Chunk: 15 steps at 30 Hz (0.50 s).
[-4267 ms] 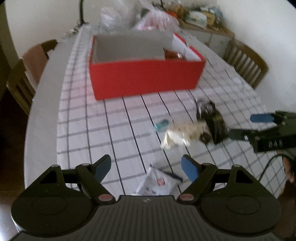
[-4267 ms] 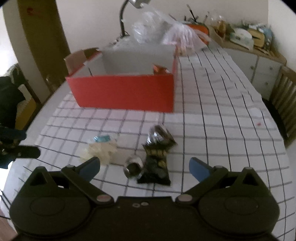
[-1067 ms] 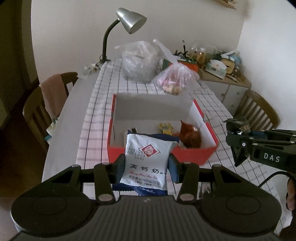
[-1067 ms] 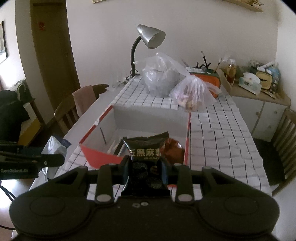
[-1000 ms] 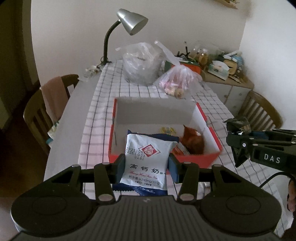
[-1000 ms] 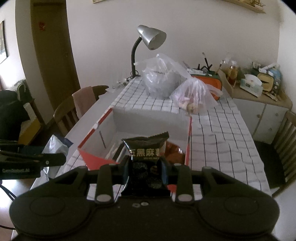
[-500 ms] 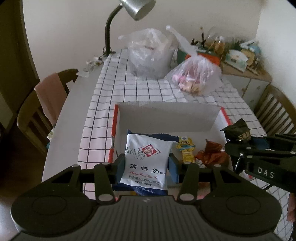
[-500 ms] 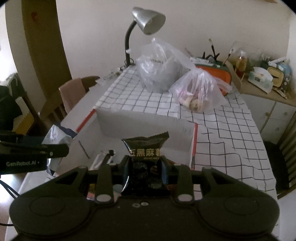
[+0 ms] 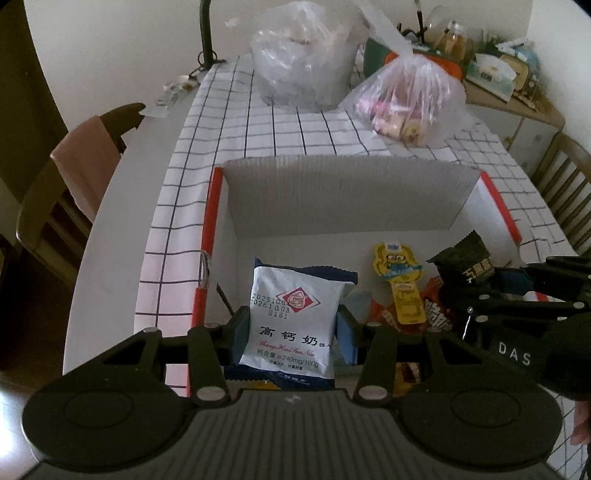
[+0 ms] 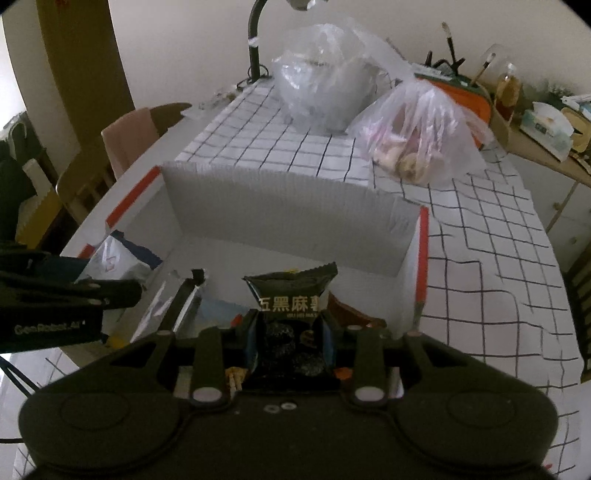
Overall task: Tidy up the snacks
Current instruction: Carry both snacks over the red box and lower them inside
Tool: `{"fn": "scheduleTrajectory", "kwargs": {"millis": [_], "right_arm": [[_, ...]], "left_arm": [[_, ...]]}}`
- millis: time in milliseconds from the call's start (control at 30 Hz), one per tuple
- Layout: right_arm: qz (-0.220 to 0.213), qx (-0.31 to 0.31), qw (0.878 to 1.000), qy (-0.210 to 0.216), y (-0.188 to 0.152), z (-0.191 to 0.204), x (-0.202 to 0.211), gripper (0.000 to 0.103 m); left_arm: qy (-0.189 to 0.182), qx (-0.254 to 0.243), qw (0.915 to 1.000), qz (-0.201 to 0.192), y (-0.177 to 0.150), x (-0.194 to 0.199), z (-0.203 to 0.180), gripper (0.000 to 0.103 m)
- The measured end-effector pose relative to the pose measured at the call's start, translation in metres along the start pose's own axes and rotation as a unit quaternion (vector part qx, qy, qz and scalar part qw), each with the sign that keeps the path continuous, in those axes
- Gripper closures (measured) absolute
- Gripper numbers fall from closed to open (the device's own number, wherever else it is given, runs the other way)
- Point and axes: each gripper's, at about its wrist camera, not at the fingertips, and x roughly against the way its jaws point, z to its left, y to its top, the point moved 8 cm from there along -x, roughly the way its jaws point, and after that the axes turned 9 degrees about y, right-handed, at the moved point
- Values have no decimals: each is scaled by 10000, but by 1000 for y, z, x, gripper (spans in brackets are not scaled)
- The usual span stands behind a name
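Note:
My left gripper (image 9: 291, 334) is shut on a white and blue snack packet (image 9: 293, 317) and holds it over the near left part of the red box (image 9: 208, 229). My right gripper (image 10: 290, 334) is shut on a black snack packet (image 10: 293, 299) over the near middle of the same box (image 10: 421, 254). Each gripper shows in the other's view: the right gripper (image 9: 517, 314) at the right edge, the left gripper (image 10: 55, 295) at the left edge. A yellow packet (image 9: 400, 280) and orange wrappers (image 9: 391, 317) lie inside the box.
Two plastic bags stand behind the box: a clear bag (image 9: 303, 55) and a pink bag (image 9: 410, 99). A lamp stem (image 9: 205, 33) rises at the back. Chairs stand at the left (image 9: 70, 177) and right (image 9: 565, 184). A cluttered sideboard (image 10: 546, 122) is at the back right.
Both grippers have moved forward and down with their packets, from above the table in front of the box to over its inside. The box now fills the middle of both views.

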Motion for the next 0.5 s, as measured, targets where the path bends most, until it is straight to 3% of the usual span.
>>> {"fn": "scheduleTrajectory", "kwargs": {"millis": [500], "right_arm": [[306, 77, 9995, 26, -21, 4, -23, 67]], "left_arm": [[173, -403, 9986, 301, -22, -26, -14, 56]]}}
